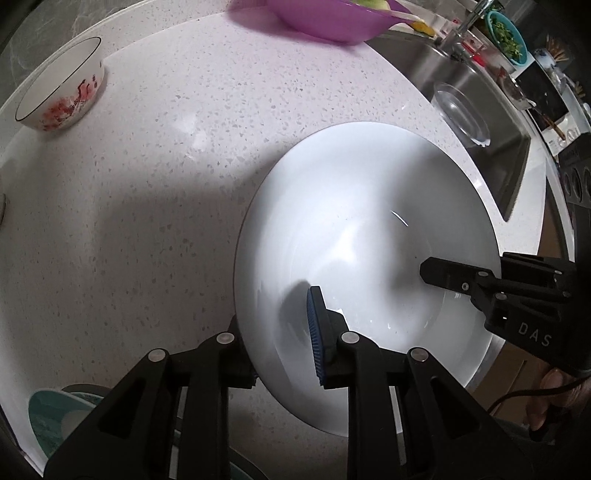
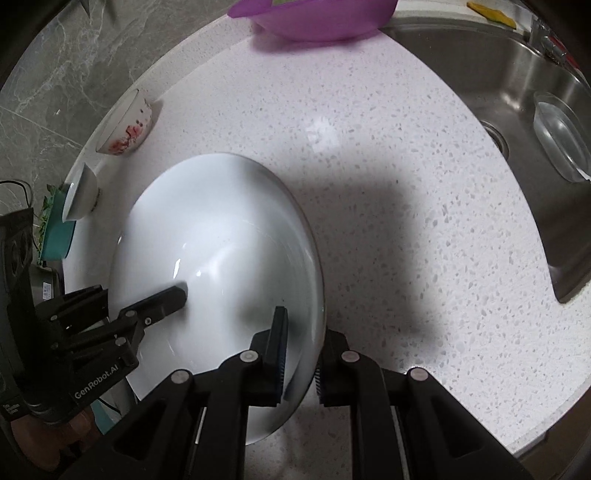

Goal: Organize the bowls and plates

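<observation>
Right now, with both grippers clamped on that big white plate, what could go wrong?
1. Each gripper pinches only a narrow strip of the big white plate's rim, left gripper and right gripper on opposite sides. If the hands pull apart or twist unevenly, the glossy plate could slip out.
2. The sink opens just to the right, so a sideways swing could carry the plate over its edge.
3. The floral bowl stands by the wall; a wide leftward move could knock it.

1. A home kitchen: a white speckled stone desk (image 2: 369, 155) runs up to a grey marbled wall (image 2: 55, 92).
2. A stainless steel sink (image 2: 498, 74) is sunk into it on the right, with a faucet (image 1: 469, 22) at its far edge.
3. Crockery stands about: a red-flowered bowl (image 1: 62, 88) at far left and a purple plastic basin (image 2: 314, 18) at the far edge.
</observation>
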Tool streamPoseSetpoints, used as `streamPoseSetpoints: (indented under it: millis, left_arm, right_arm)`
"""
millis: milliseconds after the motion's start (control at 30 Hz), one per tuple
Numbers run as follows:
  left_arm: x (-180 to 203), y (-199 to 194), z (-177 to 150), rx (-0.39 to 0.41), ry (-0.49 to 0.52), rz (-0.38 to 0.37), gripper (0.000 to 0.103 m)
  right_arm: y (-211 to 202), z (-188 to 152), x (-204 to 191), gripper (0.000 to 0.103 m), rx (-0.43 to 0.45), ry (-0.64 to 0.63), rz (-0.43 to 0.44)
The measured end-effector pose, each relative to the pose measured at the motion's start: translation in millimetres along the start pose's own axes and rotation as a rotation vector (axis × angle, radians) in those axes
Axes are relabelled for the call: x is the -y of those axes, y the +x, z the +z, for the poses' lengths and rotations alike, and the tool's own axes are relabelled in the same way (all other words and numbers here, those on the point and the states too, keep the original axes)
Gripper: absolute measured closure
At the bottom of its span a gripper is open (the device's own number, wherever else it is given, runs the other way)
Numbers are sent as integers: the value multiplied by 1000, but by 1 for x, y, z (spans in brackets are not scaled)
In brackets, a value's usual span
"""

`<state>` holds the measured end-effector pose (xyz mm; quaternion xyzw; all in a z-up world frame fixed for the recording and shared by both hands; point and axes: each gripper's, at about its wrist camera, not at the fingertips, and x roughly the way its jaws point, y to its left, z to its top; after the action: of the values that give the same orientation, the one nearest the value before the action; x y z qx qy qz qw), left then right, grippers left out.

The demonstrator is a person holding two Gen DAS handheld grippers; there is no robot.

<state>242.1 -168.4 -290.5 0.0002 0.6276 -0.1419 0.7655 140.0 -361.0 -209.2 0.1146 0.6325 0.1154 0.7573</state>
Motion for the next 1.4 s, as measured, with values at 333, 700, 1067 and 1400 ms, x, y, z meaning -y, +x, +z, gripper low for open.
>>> streamPoseSetpoints:
  millis: [333,700,1067,1400]
  left_arm:
    - [-33,-69,-15,136,-90,-111,29]
    - [-262,-186,-36,315,-467,117,17]
    - [-367,-145,-24,254,-544,185,17]
    - [-398,-99,2,229,-530,182,2]
  right_arm:
    - [-42,9,15,57,91,31,36]
    - [-92,92,-102,48,207,-215,182]
    - [19,141,-320,32,52,-499,193]
    - [110,152,-339,29,-64,-428,85]
